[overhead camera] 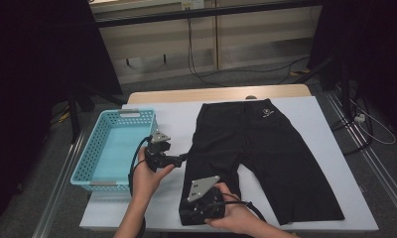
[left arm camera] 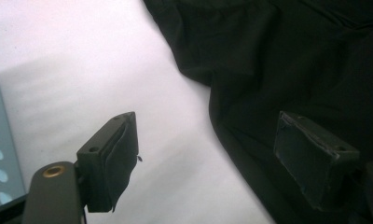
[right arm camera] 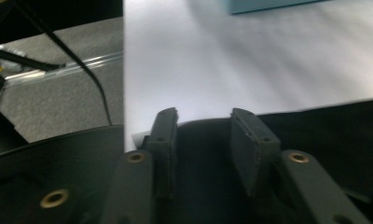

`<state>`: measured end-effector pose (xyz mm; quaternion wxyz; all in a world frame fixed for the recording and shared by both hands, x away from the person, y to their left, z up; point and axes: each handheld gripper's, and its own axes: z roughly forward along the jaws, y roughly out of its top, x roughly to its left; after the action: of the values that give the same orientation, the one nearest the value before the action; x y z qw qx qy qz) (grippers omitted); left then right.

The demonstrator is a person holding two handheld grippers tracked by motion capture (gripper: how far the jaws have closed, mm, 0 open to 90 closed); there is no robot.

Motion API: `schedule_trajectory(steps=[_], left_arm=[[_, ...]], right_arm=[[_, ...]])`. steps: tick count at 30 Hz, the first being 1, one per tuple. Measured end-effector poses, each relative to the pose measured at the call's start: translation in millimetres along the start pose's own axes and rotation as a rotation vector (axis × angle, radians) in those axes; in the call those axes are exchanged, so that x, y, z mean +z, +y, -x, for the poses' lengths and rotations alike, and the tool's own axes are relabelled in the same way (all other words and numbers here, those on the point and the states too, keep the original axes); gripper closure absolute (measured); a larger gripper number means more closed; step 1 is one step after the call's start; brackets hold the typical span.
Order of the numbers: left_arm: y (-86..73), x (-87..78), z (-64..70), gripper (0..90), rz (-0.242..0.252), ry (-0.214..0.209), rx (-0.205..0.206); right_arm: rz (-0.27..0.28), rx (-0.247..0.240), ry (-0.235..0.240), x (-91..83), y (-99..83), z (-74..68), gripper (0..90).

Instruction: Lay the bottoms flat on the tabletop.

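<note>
Black shorts (overhead camera: 258,148) hem lies between right gripper (right arm camera: 203,135) jaws.

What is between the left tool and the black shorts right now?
Nothing visible. The left tool is open at the edge of the shorts, one pad over bare white table, the other over the dark fabric. The blue basket sits off to its other side.
</note>
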<state>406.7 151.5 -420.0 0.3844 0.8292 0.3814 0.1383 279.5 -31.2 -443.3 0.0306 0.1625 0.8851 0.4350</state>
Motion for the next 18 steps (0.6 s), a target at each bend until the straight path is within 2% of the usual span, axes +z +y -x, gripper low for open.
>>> schedule_trajectory(steps=[3,6,9,12,16,18], left_arm=[[1.2,2.7,2.5,21.7,-0.002,-0.017,-0.005],[2.4,4.5,3.8,21.6,0.004,-0.019,0.0],[2.2,4.9,3.8,21.4,-0.002,-0.022,0.002],[0.8,5.0,3.8,21.3,-0.003,-0.024,-0.005],[-1.0,5.0,3.8,21.0,-0.005,-0.022,-0.007],[-1.0,5.4,3.7,21.0,-0.005,-0.021,-0.006]], right_arm=[[0.011,0.023,-0.055,-14.0,-3.2,9.8,56.4],[0.018,0.078,-0.113,-30.2,-10.0,22.6,56.0],[0.009,0.107,-0.197,-47.9,-20.0,38.5,56.8],[0.005,0.131,-0.257,-62.1,-28.7,49.1,56.9],[-0.028,0.143,-0.351,-81.1,-42.9,64.3,59.0],[-0.045,0.166,-0.374,-85.5,-49.5,70.9,61.1]])
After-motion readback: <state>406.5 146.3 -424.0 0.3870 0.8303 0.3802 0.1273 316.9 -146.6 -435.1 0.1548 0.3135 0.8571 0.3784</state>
